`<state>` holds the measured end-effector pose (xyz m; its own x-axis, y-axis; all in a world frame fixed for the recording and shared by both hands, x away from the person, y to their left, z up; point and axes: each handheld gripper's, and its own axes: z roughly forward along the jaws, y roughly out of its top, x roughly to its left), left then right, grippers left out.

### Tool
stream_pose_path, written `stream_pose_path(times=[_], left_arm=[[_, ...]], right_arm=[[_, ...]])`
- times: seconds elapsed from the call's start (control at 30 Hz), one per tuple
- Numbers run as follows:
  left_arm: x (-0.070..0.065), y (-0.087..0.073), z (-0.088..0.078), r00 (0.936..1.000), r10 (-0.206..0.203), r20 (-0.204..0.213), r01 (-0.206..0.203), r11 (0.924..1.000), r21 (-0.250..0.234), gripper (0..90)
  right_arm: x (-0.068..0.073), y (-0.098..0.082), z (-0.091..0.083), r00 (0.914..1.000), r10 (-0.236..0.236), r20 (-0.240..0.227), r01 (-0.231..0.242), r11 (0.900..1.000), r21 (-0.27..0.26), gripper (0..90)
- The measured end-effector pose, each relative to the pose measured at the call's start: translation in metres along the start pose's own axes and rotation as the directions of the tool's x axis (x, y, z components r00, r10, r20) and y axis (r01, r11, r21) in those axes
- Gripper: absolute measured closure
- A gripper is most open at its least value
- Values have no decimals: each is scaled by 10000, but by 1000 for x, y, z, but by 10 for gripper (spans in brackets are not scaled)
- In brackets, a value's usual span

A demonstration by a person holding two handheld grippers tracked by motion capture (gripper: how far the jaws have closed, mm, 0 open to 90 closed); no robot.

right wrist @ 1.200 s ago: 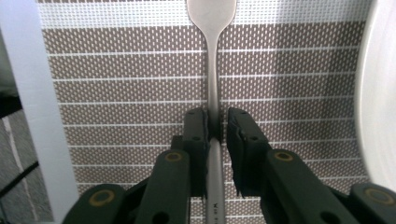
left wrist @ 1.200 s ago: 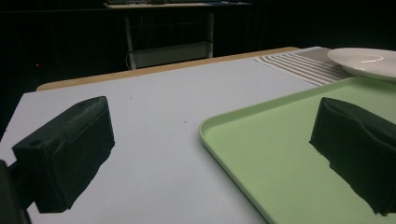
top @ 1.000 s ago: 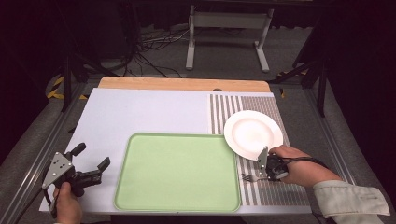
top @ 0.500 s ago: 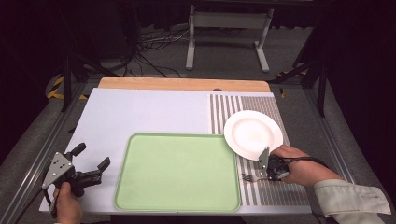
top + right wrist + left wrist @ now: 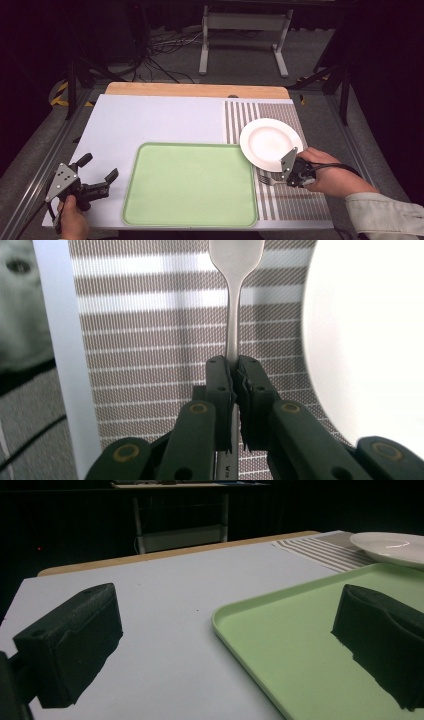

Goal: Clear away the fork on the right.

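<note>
The right gripper [image 5: 286, 176] is largely covered by the person's right hand [image 5: 332, 176] in the high view, so its fingers cannot be read there; the fork [image 5: 266, 178] appears as a small grey shape with tines pointing toward the tray [image 5: 150, 200], just below the near rim of the plate [image 5: 270, 144]. The right gripper view settles the matter: the two black fingers [image 5: 220, 385] are pressed together on the fork's [image 5: 233, 315] handle, the handle running up between the pads and the neck widening at the top edge, where the tines are cut off. In that view the striped placemat [image 5: 150, 340] lies beneath the fork, and the plate [image 5: 365, 340] sits just beside it, cropped at the right edge. The right forearm enters from the lower right corner of the high view, sleeve visible, with the wrist angled inward across the placemat [image 5: 295, 200]. The left gripper [image 5: 97, 175] rests off the tray's left edge near the front of the counter [image 5: 150, 120], held in the left hand [image 5: 72, 217], which is cut off at the bottom edge. The left gripper view shows its fingers [image 5: 70, 645] wide apart with nothing between them, the tray's [image 5: 300, 645] corner and the plate [image 5: 390, 547] beyond.
</note>
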<state>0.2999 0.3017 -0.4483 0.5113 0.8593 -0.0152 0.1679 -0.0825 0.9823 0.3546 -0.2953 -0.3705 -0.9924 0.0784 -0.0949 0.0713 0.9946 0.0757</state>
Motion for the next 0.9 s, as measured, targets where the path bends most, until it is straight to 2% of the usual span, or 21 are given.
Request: stream_pose_path(times=[0.4,0.43,0.5,0.63,0.9], left_arm=[[0,0,0,10000,6,-11,-6,10000,-10,3],[0,0,0,10000,7,-18,-7,10000,-8,3],[1,0,0,10000,-7,-19,7,10000,-14,3],[1,0,0,10000,-10,-7,10,10000,-9,3],[1,0,-1,10000,10,7,-10,10000,-32,3]], right_arm=[[0,23,-17,9994,62,338,-38,9975,-702,850],[0,31,-21,9992,86,379,-49,9952,-975,851],[1,38,-24,9989,134,451,-79,9928,-1198,851],[0,51,-27,9988,18,494,51,9903,-1390,851],[0,76,-29,9992,47,388,22,9840,-1779,851]])
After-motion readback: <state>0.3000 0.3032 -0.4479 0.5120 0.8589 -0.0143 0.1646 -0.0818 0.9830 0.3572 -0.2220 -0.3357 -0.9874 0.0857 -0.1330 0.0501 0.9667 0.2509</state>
